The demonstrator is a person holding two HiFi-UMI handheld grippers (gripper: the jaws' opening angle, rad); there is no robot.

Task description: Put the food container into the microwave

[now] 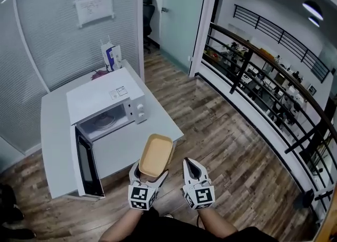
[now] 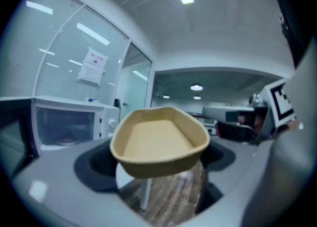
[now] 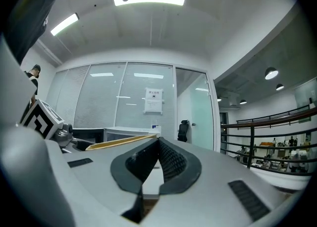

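Your left gripper [image 1: 150, 172] clamps the smooth, tan, rounded-rectangular food container [image 1: 156, 155] between its fingers [image 2: 94, 167]; on your right gripper [image 1: 194, 168], ribbed pads [image 3: 171, 164] meet, empty.

Head and left gripper views share microwave [image 1: 105, 97].

White table [image 1: 55, 141] carries open microwave [image 1: 105, 101] and a carton [image 1: 109, 56].

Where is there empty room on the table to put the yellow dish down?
The table is bare in front of the microwave, between its open door and the table's right edge, and also left of the microwave. The back corner by the carton is crowded.
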